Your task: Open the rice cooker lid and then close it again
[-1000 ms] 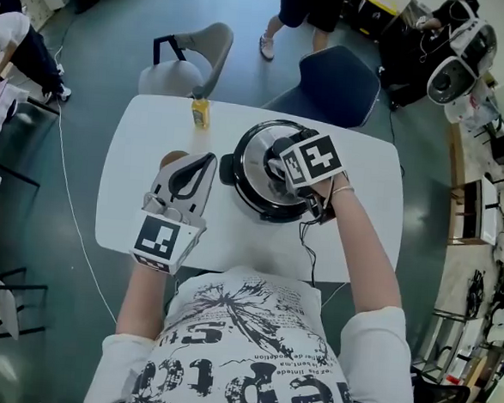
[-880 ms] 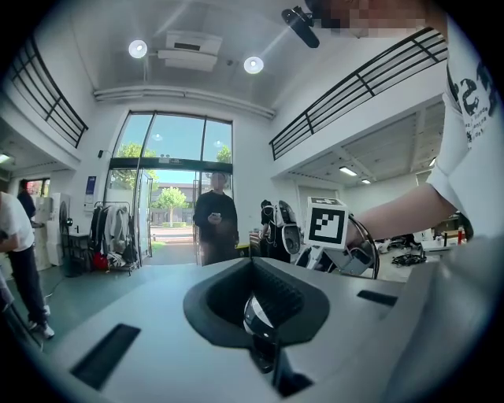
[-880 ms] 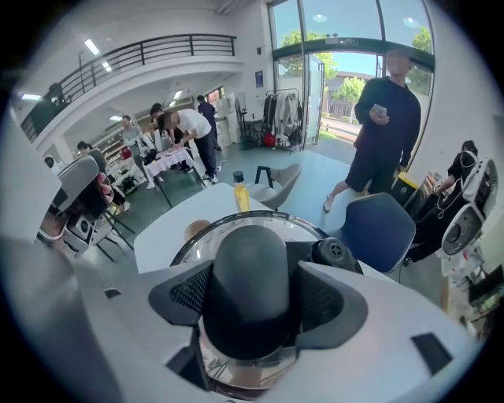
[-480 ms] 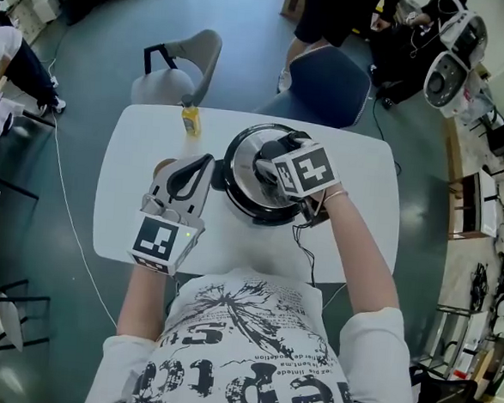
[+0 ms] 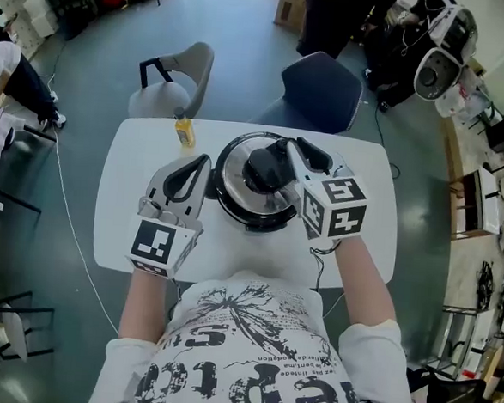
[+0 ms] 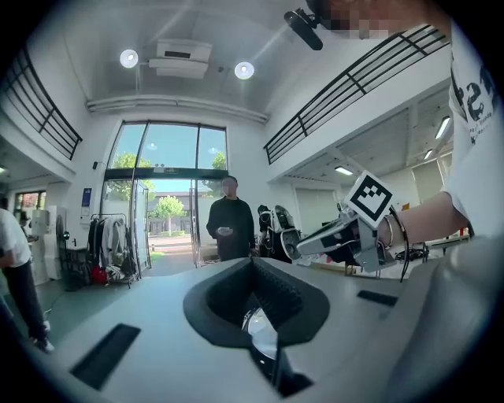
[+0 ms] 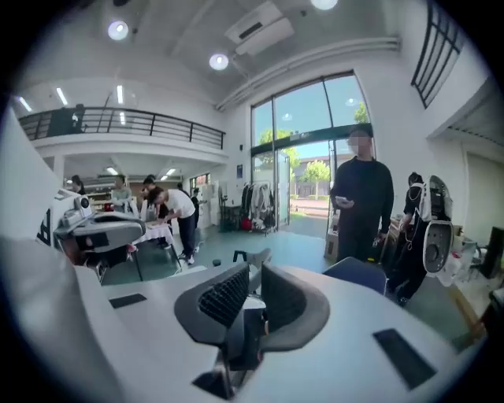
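At table [image 5: 121, 222] centre, head view: cooker [image 5: 236, 187], lid [image 5: 238, 157] down; left gripper [image 5: 205, 160] just beside it, right gripper [image 5: 301, 145] by the knob [image 5: 267, 167].
Left gripper view: jaws together, empty.
Right gripper view: jaws closing, narrow gap, nothing between.

text log | shirt [image 5: 249, 360]: big black print, upside down to me, I read roughly "epto", unsure | smaller lines on it: too small | nothing else I can read
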Available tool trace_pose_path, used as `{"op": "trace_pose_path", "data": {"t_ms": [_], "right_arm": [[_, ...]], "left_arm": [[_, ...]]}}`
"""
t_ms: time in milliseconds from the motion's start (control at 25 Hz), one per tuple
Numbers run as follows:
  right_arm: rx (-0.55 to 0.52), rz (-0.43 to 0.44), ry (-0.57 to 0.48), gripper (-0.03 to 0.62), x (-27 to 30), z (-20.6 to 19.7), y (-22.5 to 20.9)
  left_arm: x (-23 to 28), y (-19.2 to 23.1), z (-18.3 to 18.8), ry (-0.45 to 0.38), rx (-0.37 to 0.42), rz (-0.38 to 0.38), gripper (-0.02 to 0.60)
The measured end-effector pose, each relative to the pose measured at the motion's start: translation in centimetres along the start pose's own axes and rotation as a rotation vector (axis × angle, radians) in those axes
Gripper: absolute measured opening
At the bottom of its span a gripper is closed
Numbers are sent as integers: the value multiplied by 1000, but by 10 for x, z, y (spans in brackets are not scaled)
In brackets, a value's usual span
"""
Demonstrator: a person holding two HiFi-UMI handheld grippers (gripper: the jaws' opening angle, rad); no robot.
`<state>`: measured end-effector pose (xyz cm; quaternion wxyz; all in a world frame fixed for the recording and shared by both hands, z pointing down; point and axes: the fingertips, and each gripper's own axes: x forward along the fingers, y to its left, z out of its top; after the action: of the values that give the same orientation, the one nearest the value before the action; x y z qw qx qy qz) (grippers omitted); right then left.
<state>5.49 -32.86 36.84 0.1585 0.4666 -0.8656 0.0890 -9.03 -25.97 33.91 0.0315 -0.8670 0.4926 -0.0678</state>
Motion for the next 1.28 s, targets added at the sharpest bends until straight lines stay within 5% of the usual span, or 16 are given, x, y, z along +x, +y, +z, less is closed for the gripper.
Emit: {"op": "trace_pose_path", "data": {"t_ms": [120, 600, 1280], "right_arm": [[21, -43, -111, 12, -24, 9, -12], [-137, -41, -342, 12, -66, -6, -1], [-86, -38, -369, 11, -86, -6, -11]], "left_arm": [[2, -2, 6, -8, -4, 5, 12], [11, -21, 7, 6, -19, -1, 12], [3, -29, 0, 24, -51, 30, 12]]}}
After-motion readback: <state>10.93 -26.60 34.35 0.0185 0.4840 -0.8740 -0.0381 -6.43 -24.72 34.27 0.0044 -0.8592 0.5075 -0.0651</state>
